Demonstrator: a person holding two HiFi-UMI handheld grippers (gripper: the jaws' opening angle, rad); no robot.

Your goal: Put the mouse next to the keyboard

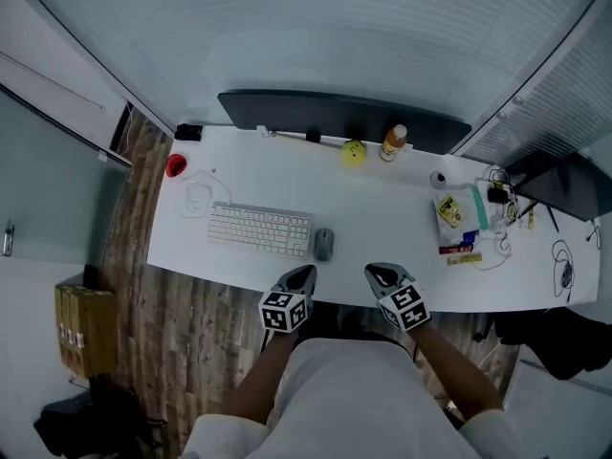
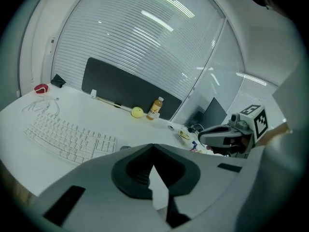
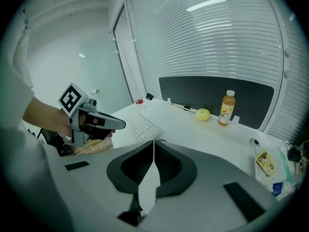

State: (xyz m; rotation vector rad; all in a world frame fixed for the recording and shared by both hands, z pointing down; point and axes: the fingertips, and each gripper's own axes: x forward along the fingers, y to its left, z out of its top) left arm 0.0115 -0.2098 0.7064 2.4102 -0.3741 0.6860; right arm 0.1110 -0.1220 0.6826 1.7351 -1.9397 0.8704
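**Item 1. Mouse** (image 1: 324, 244): grey. It lay on the white worktop (image 1: 382, 208), just beside the right end of the keyboard (image 1: 260, 229), with a narrow gap between them. Judged: the required placement was already met.

**Item 2. Left tongs** (image 2: 153, 149): clenched, tips together, nothing between them. They were held over the front edge of the worktop, near the mouse but not touching it.

**Item 3. Right tongs** (image 3: 153, 148): likewise clenched and empty. They were held beside the left pair and touched nothing.

**Hazards (judgement).**
- Any further reach with the tips clenched could only push the mouse, not grip it. A push could knock it against the keyboard or slide it toward the front edge.
- A low sweep of the left tongs could also drag the keyboard askew.
- The loose cable (image 1: 199, 194) behind the keyboard could snag if the keyboard shifted.

**Containers.**
- Bottle (image 1: 394, 142): upright and capped, holding orange liquid. It stood at the back of the worktop beside a yellow round object (image 1: 354, 152).
- Small red object (image 1: 176, 165), back left corner: it could not be told whether it was a vessel, nor what it held.
- Cardboard boxes (image 1: 86, 328), on the floor to the left: contents unseen.
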